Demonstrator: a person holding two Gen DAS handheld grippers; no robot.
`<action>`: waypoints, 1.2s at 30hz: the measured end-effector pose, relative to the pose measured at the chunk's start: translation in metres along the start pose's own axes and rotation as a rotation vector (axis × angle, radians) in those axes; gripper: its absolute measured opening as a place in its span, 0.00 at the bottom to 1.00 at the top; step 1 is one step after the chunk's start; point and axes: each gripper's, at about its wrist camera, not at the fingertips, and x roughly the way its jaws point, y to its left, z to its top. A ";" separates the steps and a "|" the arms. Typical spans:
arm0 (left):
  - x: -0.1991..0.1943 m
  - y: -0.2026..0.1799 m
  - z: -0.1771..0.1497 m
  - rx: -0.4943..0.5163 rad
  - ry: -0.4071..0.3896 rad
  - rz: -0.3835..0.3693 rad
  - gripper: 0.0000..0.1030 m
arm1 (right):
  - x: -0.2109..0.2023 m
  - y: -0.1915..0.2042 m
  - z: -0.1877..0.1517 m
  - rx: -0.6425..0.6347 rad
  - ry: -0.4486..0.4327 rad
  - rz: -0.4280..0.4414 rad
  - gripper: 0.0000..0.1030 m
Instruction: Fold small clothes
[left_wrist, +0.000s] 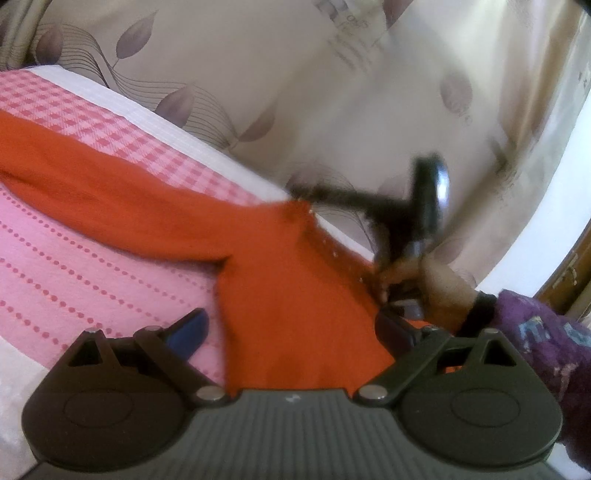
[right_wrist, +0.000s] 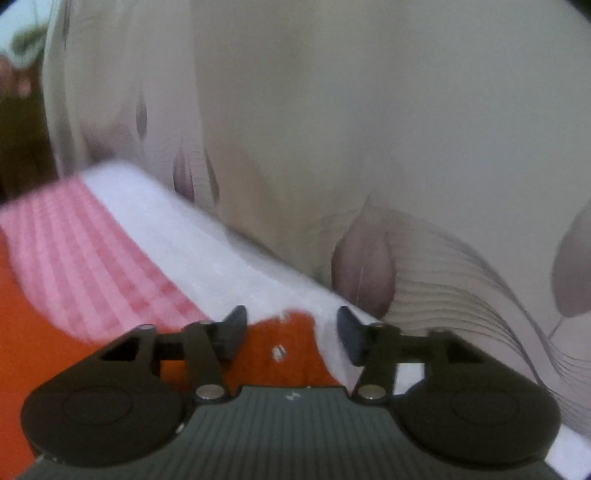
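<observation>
Lying spread across the pink dotted bedcover (left_wrist: 66, 266), the orange garment (left_wrist: 280, 295) is seen with one sleeve stretched out to the left and its body running down toward the left gripper (left_wrist: 291, 332). That gripper's jaws stand wide apart, with the cloth between them but not pinched. The right gripper (right_wrist: 291, 332) is parted too, its pads clear of the studded orange edge (right_wrist: 280, 350) that lies just below them, next to the white border (right_wrist: 207, 236) of the cover; nothing is gripped. In the left view it is blurred, and the hand (left_wrist: 439, 284) carrying it sits at the garment's right edge, close to the leaf-patterned curtain (left_wrist: 258, 74). The step in hand is judged to be taking hold of that edge for a fold. It would be done well if the pads were lowered squarely over the hem, only one layer were caught, and the bedcover beneath were left out of the pinch before anything is lifted.
</observation>
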 end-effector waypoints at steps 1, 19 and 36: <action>0.000 0.000 0.000 -0.002 -0.001 0.002 0.95 | -0.012 0.003 0.004 0.000 -0.037 0.005 0.56; -0.009 0.012 0.008 -0.048 -0.060 0.070 0.95 | -0.312 -0.013 -0.170 0.558 -0.219 -0.073 0.93; -0.019 0.010 0.006 -0.060 -0.146 0.183 0.95 | -0.423 -0.218 -0.282 0.530 -0.016 -0.851 0.86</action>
